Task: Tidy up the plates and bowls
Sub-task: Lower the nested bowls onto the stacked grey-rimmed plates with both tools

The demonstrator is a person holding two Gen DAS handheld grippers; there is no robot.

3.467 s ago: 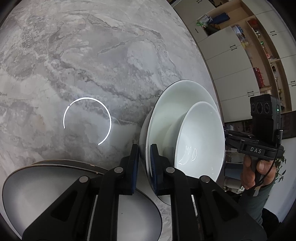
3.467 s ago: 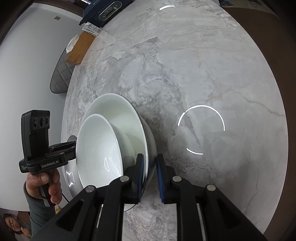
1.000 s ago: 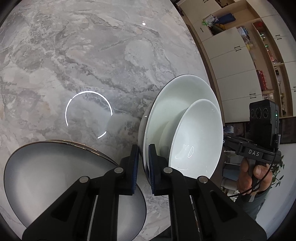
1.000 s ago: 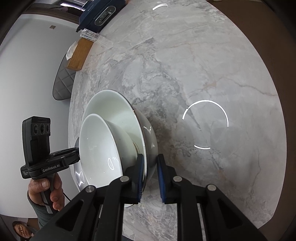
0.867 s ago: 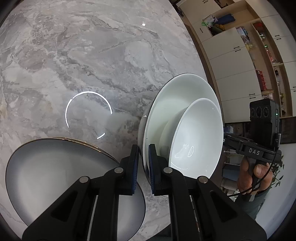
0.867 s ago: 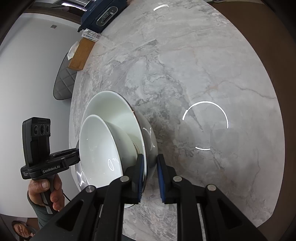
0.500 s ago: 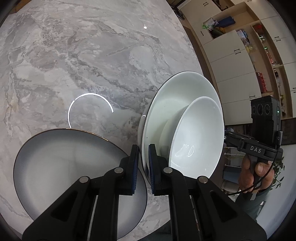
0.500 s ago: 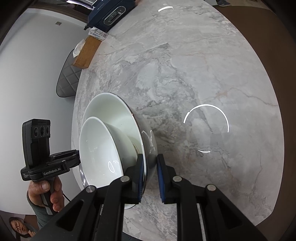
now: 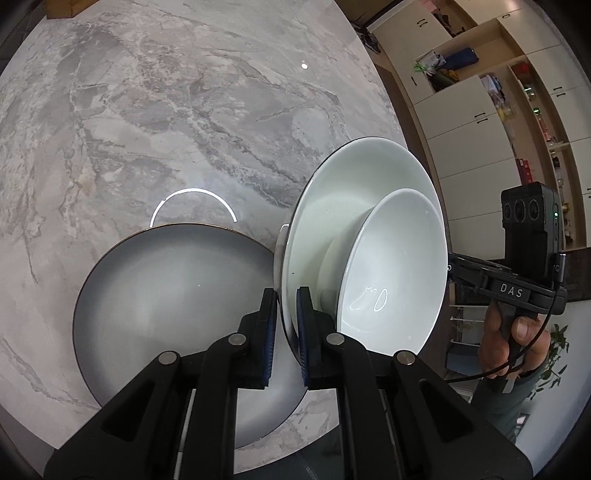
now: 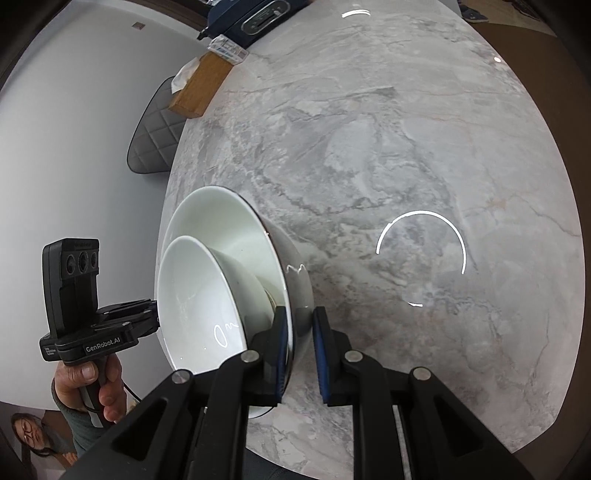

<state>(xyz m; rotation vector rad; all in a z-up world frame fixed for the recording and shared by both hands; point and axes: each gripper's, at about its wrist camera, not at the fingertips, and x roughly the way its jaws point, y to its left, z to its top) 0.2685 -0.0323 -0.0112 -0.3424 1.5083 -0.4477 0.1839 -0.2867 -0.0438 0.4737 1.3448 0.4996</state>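
A large white bowl [image 9: 351,206] with a smaller white bowl [image 9: 399,266] nested in it hangs tilted above the marble table [image 9: 184,110]. My left gripper [image 9: 286,295] is shut on the big bowl's near rim. In the right wrist view the same large bowl [image 10: 229,229] and small bowl [image 10: 195,295] show, with my right gripper [image 10: 299,317] shut on the opposite rim. A grey plate [image 9: 166,295] with a thin brown rim lies on the table, below and left of the bowls.
A hand [image 10: 92,376] grips the left tool's handle, and another hand [image 9: 513,332] holds the right one. A wooden tissue box [image 10: 199,86] and a dark blue appliance [image 10: 258,14] sit at the table's far edge. A grey quilted chair [image 10: 155,136] and cabinets [image 9: 480,122] stand beyond.
Both grippers have risen with the nested bowls, so the table looks farther off. The grey plate has slid up and right in the left wrist view, closer under the bowls.
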